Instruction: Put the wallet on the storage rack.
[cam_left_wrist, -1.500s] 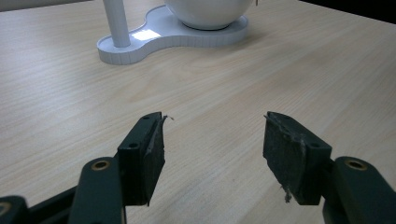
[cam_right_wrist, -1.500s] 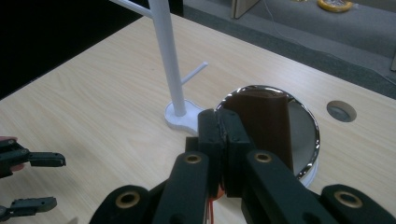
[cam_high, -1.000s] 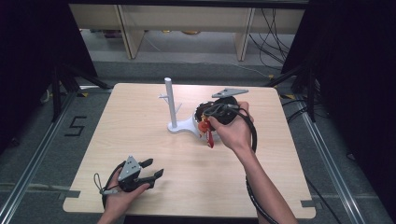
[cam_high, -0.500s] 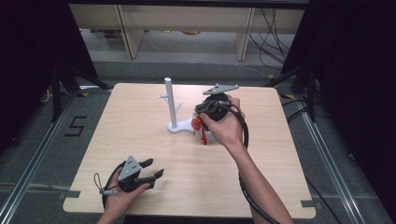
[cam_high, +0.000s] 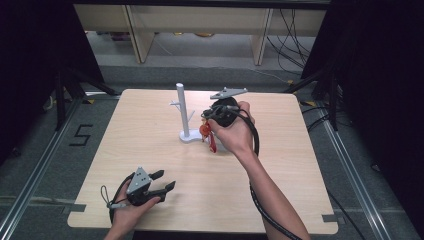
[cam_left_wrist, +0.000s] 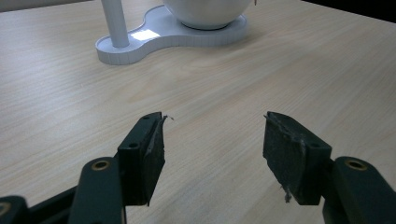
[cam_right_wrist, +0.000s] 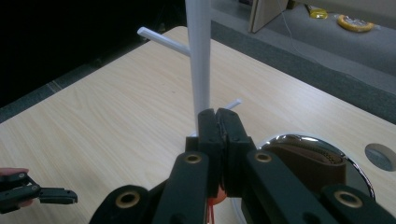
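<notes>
From the high view, the right tongs (cam_high: 209, 131) hold a red tassel (cam_high: 211, 141) beside the white stand (cam_high: 184, 116) on the pale wooden worktop (cam_high: 280, 165). The left tongs (cam_left_wrist: 212, 154) gape wide over bare woodgrain (pads frayed). The right gripper view shows jaws pressed together before the stand's smooth post (cam_right_wrist: 199, 56), a shiny bowl (cam_right_wrist: 322, 156) alongside.

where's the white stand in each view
High view: stand at table centre, just left of the right gripper.
Left gripper view: its base and pole foot at top, left of centre.
Right gripper view: pole rises at top centre, behind the shut jaws.
Shared landmark: the light wood table.
</notes>
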